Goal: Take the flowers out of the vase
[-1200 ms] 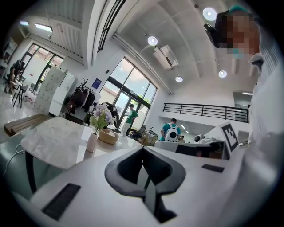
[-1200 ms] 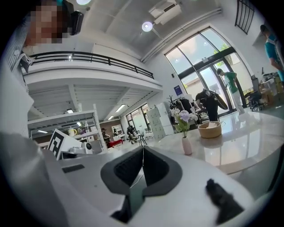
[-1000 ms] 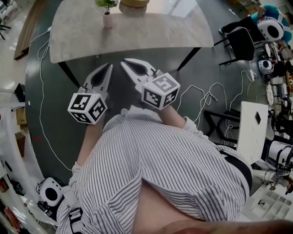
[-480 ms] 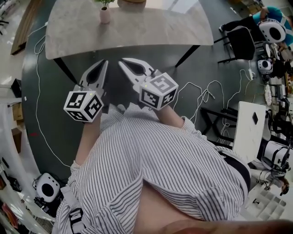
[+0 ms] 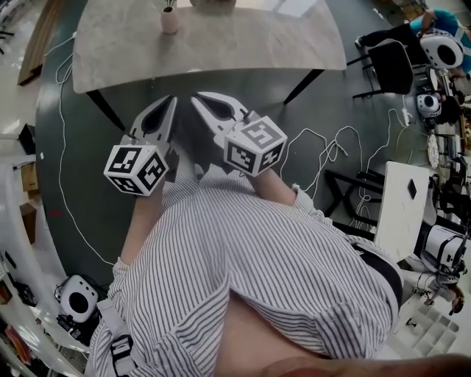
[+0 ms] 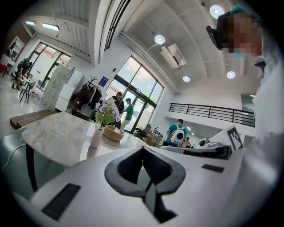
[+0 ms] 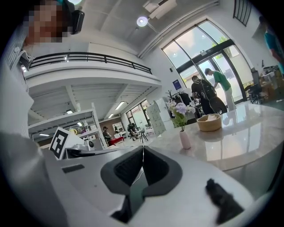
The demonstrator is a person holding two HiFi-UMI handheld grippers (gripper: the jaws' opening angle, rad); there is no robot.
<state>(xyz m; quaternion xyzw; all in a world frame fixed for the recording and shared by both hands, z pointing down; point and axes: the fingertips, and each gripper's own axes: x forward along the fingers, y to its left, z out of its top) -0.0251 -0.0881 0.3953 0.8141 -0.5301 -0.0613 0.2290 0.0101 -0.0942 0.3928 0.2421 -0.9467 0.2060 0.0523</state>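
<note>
Left gripper (image 5: pixel 171 100) and right gripper (image 5: pixel 197 99) hang closed and empty by the body, the reach likely not yet begun. The vase (image 5: pixel 170 20) of flowers (image 7: pixel 181 109) stands at twelve o'clock.

Pink vase (image 5: pixel 170 20), lilac flowers (image 7: pixel 181 108), striped shirt (image 5: pixel 257 272), marbled table (image 5: pixel 221 44).

Shows the right gripper (image 7: pixel 143 148) with jaws pressed together and nothing between them, well apart from the marble surface (image 7: pixel 248 137). Beyond the jaws, shows a pink vase (image 7: pixel 184 138) upright on that surface, holding pale purple flowers (image 7: pixel 179 111). Shows a tan bowl (image 7: pixel 209 122) near the vase, to its right.
</note>
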